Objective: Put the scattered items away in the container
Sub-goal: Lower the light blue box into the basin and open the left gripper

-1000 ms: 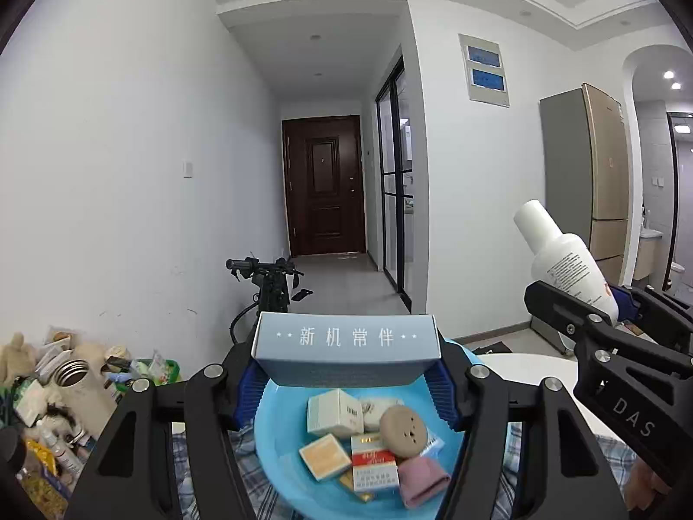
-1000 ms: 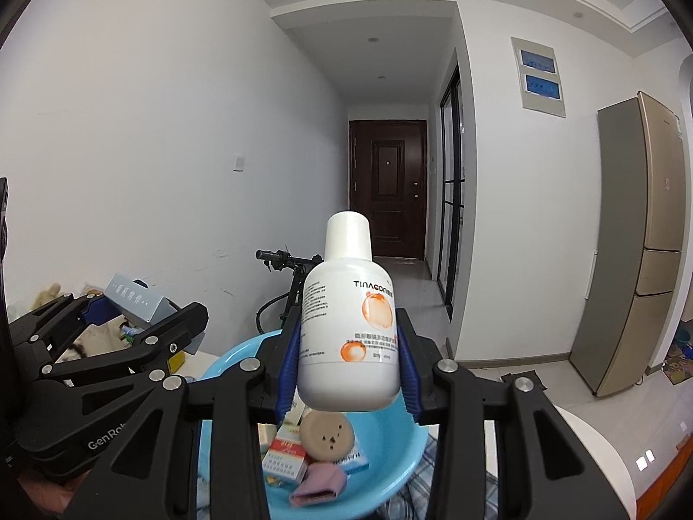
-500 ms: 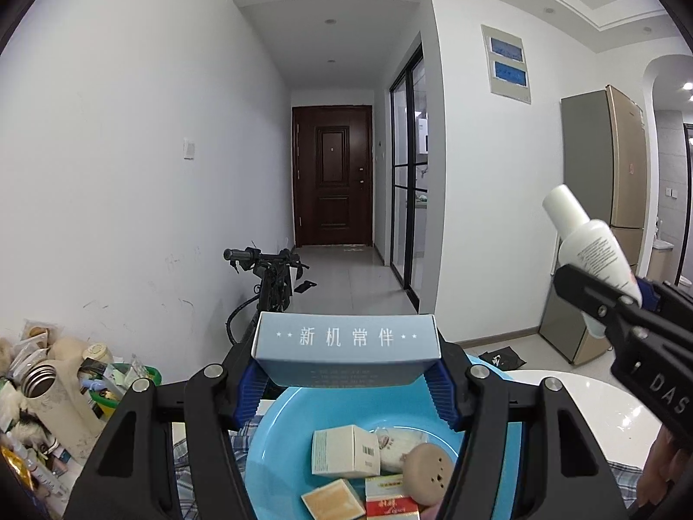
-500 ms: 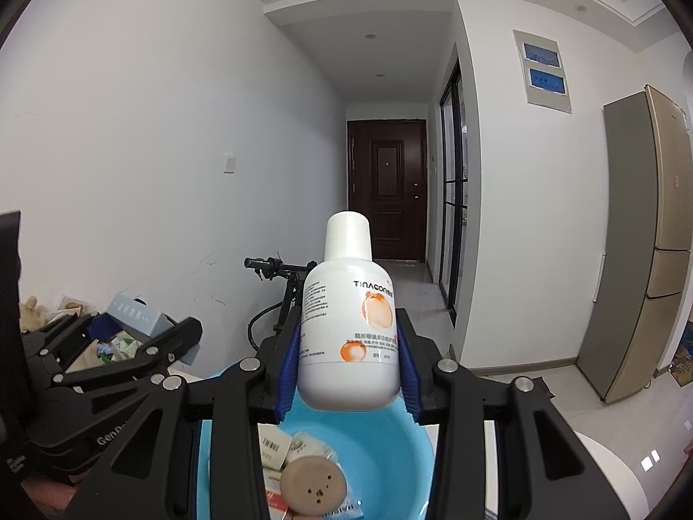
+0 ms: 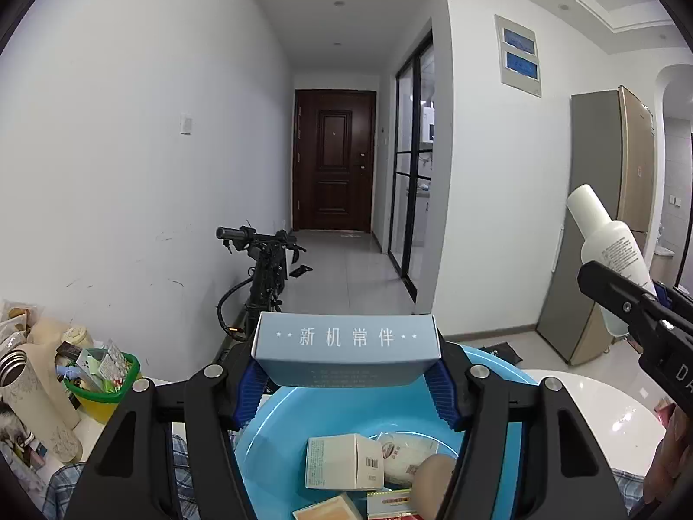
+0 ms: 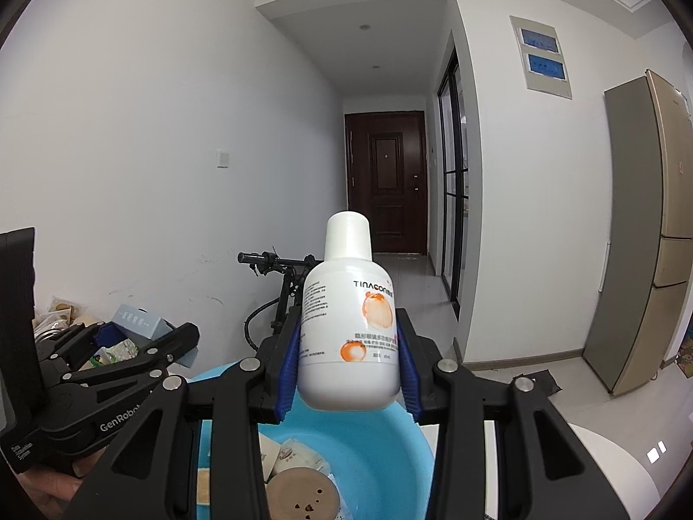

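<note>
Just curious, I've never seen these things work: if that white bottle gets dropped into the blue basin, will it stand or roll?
The white bottle is round and smooth, so it would probably tip and roll. The blue basin already holds clutter, likely stopping it.

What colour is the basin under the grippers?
Light blue basin, clearest in the left wrist view.

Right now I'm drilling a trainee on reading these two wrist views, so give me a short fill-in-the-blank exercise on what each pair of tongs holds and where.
1. The left tongs are shut on a pale blue ____.
2. The right tongs grip a white bottle whose cap points ____.
3. Both held items hang above a round ____ basin.
4. Against the wall behind the basin stands a black ____.

Missing words: box; up; blue; bicycle
</note>
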A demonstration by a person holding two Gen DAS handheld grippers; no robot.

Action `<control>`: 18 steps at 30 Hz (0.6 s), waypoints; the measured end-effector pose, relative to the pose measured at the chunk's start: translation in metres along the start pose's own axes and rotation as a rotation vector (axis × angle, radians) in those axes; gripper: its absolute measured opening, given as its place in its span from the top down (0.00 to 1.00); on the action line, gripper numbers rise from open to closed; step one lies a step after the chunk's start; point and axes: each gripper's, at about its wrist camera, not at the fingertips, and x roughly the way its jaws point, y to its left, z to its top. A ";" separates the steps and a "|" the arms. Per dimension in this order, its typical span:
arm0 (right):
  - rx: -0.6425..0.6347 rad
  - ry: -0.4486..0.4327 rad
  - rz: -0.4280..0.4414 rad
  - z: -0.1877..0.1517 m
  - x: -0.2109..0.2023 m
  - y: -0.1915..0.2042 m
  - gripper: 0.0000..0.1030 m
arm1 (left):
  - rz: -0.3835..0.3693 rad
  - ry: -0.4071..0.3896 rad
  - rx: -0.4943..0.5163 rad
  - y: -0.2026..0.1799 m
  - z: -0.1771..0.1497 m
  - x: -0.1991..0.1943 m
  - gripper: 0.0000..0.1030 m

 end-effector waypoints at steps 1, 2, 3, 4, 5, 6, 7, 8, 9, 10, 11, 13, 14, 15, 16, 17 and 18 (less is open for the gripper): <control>0.001 0.001 0.001 0.000 0.001 -0.001 0.63 | -0.002 0.000 0.005 -0.001 0.000 0.000 0.36; 0.002 0.001 0.003 0.000 0.001 -0.001 0.63 | -0.006 0.003 0.011 -0.002 0.000 0.000 0.36; 0.003 0.001 0.004 0.001 0.001 -0.002 0.63 | -0.007 0.003 0.013 -0.003 0.000 0.000 0.36; 0.003 0.000 0.005 0.001 0.000 -0.002 0.63 | -0.008 0.002 0.016 -0.003 0.000 0.000 0.36; 0.000 0.000 0.007 0.001 0.000 -0.002 0.63 | -0.009 0.002 0.018 -0.003 -0.001 -0.002 0.36; -0.001 0.000 0.008 0.000 -0.001 -0.002 0.63 | -0.010 0.002 0.020 -0.003 -0.001 -0.003 0.36; -0.002 0.000 0.010 0.001 -0.001 -0.002 0.63 | -0.010 0.002 0.020 -0.002 -0.001 -0.003 0.36; -0.004 0.003 0.011 0.000 -0.001 -0.002 0.63 | -0.009 0.003 0.019 -0.002 -0.001 -0.003 0.36; -0.007 0.007 0.013 0.000 0.000 -0.001 0.63 | -0.008 0.004 0.020 -0.002 -0.001 -0.003 0.36; -0.009 0.011 0.014 0.000 0.001 -0.001 0.63 | -0.008 0.008 0.019 -0.002 -0.001 -0.003 0.36; -0.012 0.016 0.014 0.000 0.002 -0.001 0.63 | -0.008 0.012 0.016 -0.001 -0.001 -0.002 0.36; -0.019 0.029 0.016 -0.001 0.004 -0.001 0.63 | -0.016 0.027 0.009 0.000 -0.001 0.000 0.36; -0.023 0.038 0.017 -0.001 0.007 -0.001 0.63 | -0.022 0.034 0.005 0.001 -0.002 0.002 0.36; -0.025 0.045 0.017 0.000 0.009 -0.002 0.63 | -0.034 0.046 -0.002 0.002 -0.002 0.004 0.36; -0.028 0.053 0.016 0.000 0.012 -0.003 0.63 | -0.048 0.061 -0.010 0.003 -0.002 0.007 0.36; -0.031 0.063 0.017 0.001 0.015 -0.004 0.63 | -0.057 0.072 -0.015 0.004 -0.003 0.010 0.36; -0.035 0.074 0.017 0.001 0.018 -0.005 0.63 | -0.064 0.087 -0.019 0.004 -0.004 0.013 0.36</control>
